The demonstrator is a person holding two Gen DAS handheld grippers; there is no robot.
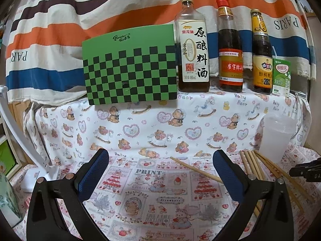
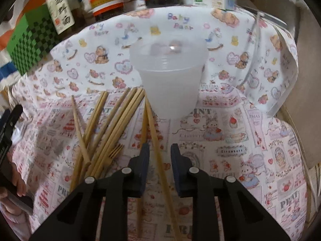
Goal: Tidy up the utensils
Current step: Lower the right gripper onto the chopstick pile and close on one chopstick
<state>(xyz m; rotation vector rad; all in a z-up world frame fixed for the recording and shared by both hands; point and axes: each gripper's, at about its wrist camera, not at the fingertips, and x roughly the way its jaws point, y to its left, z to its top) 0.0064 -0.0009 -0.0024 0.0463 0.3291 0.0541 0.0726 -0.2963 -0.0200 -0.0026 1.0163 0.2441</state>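
Observation:
Several wooden chopsticks [image 2: 112, 124] lie loosely piled on the printed cloth, with a small wooden fork [image 2: 114, 153] among them. A translucent white plastic cup [image 2: 170, 76] stands upright just behind them. My right gripper [image 2: 159, 150] is partly open, low over the cloth, its pads on either side of one chopstick [image 2: 156, 140] without closing on it. My left gripper [image 1: 160, 158] is wide open and empty over the cloth, left of the chopsticks [image 1: 254, 164] and the cup [image 1: 276, 138]. A single chopstick [image 1: 195, 169] lies between its fingers.
A green checkered box [image 1: 130, 66], three sauce bottles [image 1: 193, 44] and a green drink carton [image 1: 280, 76] stand along the back on a raised ledge. A striped cloth hangs behind. A white lamp base [image 1: 36, 178] sits at the left.

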